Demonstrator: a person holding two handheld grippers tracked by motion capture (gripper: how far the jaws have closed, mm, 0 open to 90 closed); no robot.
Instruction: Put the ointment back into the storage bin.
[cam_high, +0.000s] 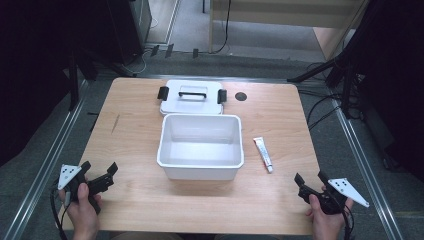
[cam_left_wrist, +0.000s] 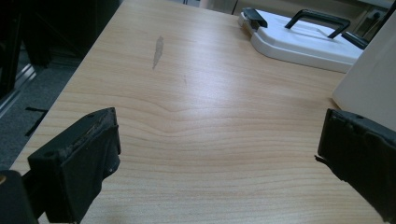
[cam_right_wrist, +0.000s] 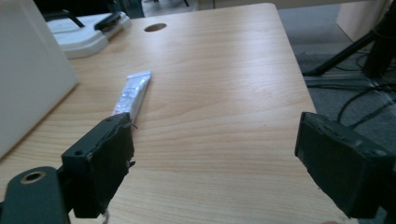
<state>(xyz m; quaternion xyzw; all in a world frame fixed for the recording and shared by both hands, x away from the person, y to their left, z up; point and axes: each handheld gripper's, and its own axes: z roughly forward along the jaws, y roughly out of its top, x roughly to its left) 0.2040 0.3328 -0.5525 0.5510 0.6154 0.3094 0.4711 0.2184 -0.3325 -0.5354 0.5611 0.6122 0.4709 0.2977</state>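
Observation:
A white plastic box (cam_high: 201, 145) stands open in the middle of the wooden table (cam_high: 135, 200), and its white lid (cam_high: 192, 97) with a black handle and black clips lies flat just behind it. A small white tube (cam_high: 263, 153) lies on the table right of the box. My left gripper (cam_high: 98, 168) is held at the near left corner, open, with bare wood between its jaws. At the near right corner my right gripper (cam_high: 310, 177) is open too, empty, and the tube (cam_right_wrist: 133, 93) lies ahead of its left jaw.
A round cable hole (cam_high: 241, 96) sits in the table top near the far edge, right of the lid. A dark scuff (cam_left_wrist: 158, 50) marks the wood at the left. Tripod legs and cables (cam_high: 330, 70) stand on the floor off the right side.

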